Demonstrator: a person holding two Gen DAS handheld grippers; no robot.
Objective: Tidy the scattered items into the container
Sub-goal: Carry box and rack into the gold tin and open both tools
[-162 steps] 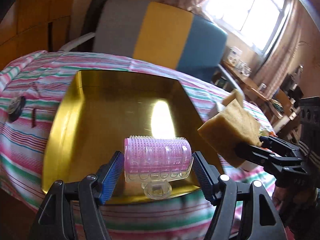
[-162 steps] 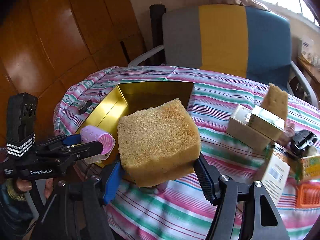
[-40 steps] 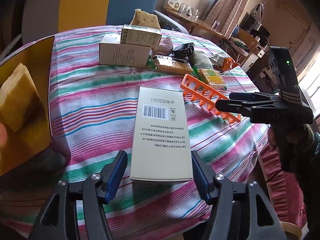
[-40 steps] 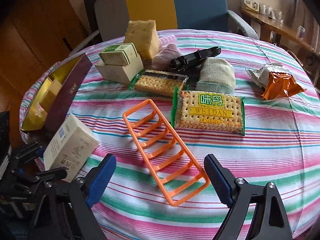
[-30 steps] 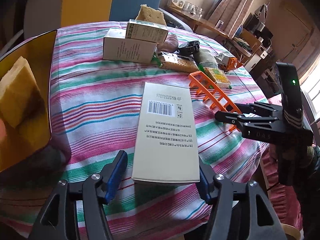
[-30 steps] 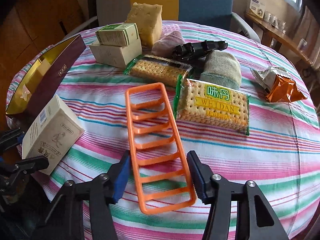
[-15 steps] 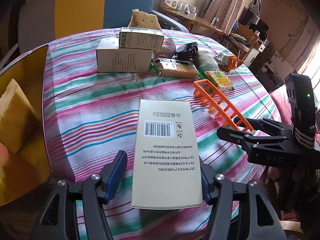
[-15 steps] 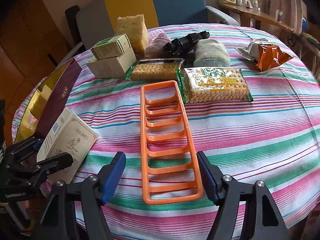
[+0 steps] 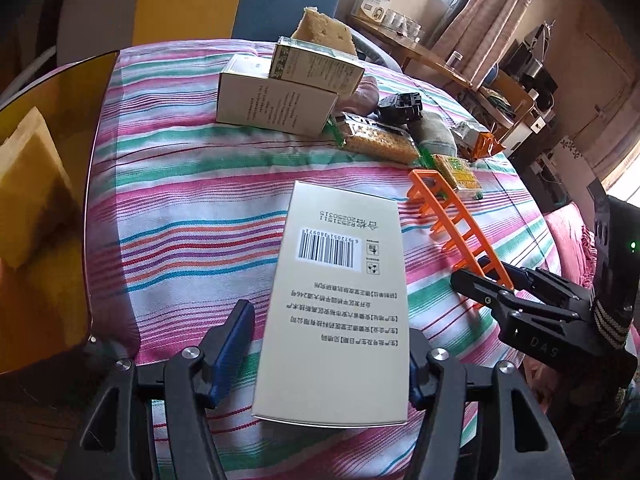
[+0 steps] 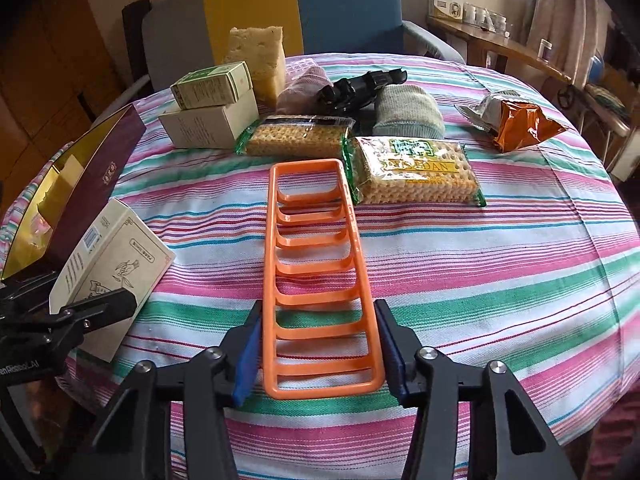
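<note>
Orange rack [image 10: 318, 276] between closing right tongs [image 10: 318, 354].

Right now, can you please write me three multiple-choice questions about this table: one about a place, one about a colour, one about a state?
1. Where does the small green box sit?
A. on the white box
B. in the gold tray
C. on the chair

2. What colour is the plastic rack?
A. blue
B. orange
C. white

3. What lies between the pads of the left gripper?
A. a sponge
B. nothing
C. a barcode box

Answers: 1 A, the green box rests on top of the white one. 2 B, the rack is plainly orange. 3 C, the box with the barcode fills the gap between its pads.
</note>
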